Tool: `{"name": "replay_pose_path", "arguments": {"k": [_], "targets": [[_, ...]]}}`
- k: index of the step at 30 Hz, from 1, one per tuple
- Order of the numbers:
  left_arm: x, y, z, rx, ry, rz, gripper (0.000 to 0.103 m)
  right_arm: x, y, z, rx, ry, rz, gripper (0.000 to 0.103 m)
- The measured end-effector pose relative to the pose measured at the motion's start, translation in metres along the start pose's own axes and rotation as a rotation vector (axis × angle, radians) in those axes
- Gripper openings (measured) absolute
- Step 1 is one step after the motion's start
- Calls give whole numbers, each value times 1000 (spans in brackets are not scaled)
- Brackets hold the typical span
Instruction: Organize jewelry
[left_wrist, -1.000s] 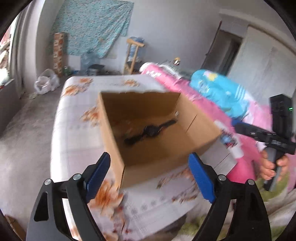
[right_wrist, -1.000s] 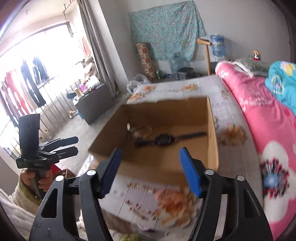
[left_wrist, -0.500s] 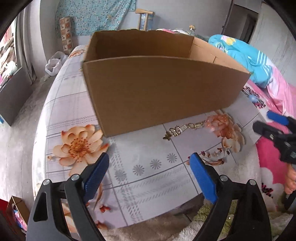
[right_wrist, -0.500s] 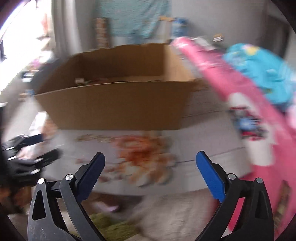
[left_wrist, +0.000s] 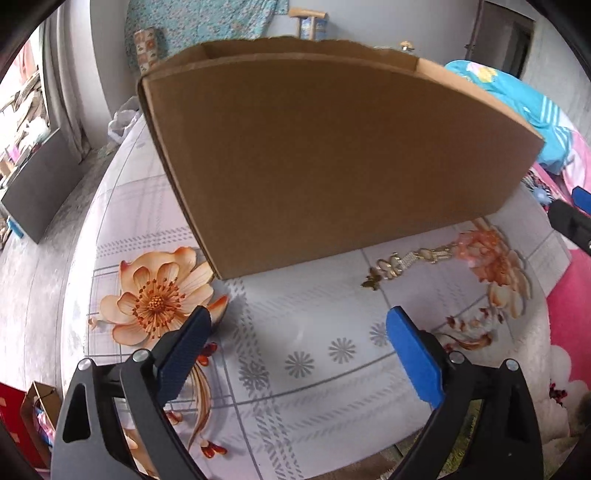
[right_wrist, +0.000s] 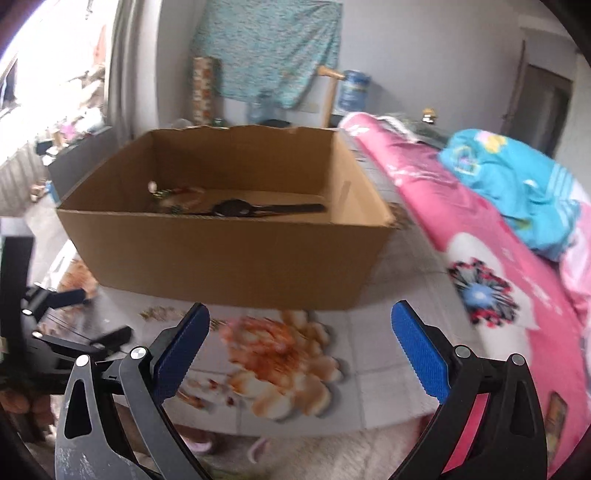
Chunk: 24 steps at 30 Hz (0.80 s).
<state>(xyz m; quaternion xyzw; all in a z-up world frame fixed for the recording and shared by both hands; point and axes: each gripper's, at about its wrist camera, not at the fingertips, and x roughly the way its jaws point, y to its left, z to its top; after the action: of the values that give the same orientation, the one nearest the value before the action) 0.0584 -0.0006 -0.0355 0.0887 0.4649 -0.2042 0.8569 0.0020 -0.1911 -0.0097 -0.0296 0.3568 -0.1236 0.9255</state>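
You were between pickups: left gripper (left_wrist: 297, 349) fingers were opening, right gripper (right_wrist: 301, 345) fingers wide, both empty. Next, I think, grasp the gold bracelet (left_wrist: 410, 260) lying near the box (left_wrist: 332, 162).

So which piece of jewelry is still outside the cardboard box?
The gold bracelet, lying on the flowered tablecloth just before the box's front wall. The black watch and the beaded pieces already lie inside the box.

Bare tablecloth (left_wrist: 295, 310) before the left gripper (left_wrist: 295, 354); cardboard box (left_wrist: 332, 158) beyond.
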Motion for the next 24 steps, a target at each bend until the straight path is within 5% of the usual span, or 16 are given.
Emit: {"name": "replay_pose_path", "arguments": {"k": [8, 11, 24], "targets": [[9, -12, 8, 31, 23, 53, 97, 28, 7, 28, 90, 80, 241, 94], [10, -13, 10, 22, 31, 56, 97, 37, 9, 34, 122, 126, 306, 84], [8, -14, 6, 4, 21, 70, 98, 56, 3, 38, 219, 217, 368, 76]]}}
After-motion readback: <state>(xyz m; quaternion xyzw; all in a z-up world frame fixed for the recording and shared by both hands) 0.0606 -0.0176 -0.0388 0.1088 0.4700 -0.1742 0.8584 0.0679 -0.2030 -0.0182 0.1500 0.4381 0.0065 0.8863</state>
